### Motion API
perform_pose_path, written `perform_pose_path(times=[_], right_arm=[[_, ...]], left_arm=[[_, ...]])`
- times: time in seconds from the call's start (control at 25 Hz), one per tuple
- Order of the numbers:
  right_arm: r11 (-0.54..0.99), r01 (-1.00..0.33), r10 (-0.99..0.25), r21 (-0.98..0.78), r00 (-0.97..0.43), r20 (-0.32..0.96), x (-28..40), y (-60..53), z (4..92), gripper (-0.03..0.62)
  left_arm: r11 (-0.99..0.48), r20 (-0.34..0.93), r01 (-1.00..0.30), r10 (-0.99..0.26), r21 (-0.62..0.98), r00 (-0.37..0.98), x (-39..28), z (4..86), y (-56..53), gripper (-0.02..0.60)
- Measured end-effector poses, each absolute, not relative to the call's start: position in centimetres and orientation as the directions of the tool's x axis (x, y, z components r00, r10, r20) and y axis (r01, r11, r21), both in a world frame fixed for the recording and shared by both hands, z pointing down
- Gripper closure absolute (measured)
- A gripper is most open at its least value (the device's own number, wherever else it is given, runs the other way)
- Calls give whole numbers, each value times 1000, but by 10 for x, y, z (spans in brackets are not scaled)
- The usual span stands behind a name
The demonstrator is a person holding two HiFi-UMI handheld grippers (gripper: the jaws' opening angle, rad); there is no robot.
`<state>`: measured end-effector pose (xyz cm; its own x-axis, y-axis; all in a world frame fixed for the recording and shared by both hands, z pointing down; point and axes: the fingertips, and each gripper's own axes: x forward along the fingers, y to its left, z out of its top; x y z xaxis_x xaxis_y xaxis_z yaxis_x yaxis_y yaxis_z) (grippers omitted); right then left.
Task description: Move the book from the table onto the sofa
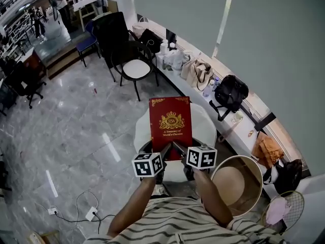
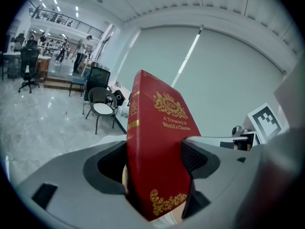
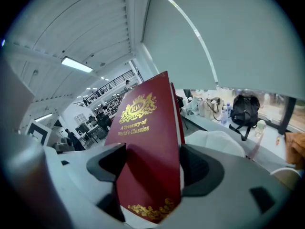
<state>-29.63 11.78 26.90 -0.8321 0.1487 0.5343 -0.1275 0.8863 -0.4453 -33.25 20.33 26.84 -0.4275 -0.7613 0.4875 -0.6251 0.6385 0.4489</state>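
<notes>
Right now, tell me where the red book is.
Centre of the head view: the red book is clamped at its near edge by the left tool and right tool, above the white sofa.

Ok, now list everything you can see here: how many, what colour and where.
book: one, red with gold print, held up over the seat
cushioned seat: one, white, under the book
round table: one, wood-coloured, at the person's right
black chair: one, black with a white pad, beyond the seat
blue chair: one, blue, far left on the floor
wall ledge: one, pale, along the right wall
backpack: one, black, on the ledge
handbag: one, beige, on the ledge
left gripper: one, grey, shut on the book's near edge
right gripper: one, grey, shut on the same edge
</notes>
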Motion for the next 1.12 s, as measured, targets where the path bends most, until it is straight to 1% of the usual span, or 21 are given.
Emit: perform_pose_path(times=[0.36, 0.64, 0.92, 1.12], right_arm=[[896, -79, 199, -438, -809, 554, -337, 141, 279, 229], [894, -31, 251, -447, -792, 557, -351, 141, 294, 229], [884, -37, 279, -465, -758, 590, -349, 128, 320, 229], [882, -62, 274, -466, -738, 616, -347, 116, 335, 229]], left_arm=[[675, 502, -576, -734, 460, -459, -368, 278, 229, 222], [715, 523, -529, -697, 456, -491, -376, 292, 230, 222], [730, 562, -495, -681, 470, -470, -372, 319, 217, 222], [729, 585, -488, -681, 480, -441, -371, 333, 206, 222]])
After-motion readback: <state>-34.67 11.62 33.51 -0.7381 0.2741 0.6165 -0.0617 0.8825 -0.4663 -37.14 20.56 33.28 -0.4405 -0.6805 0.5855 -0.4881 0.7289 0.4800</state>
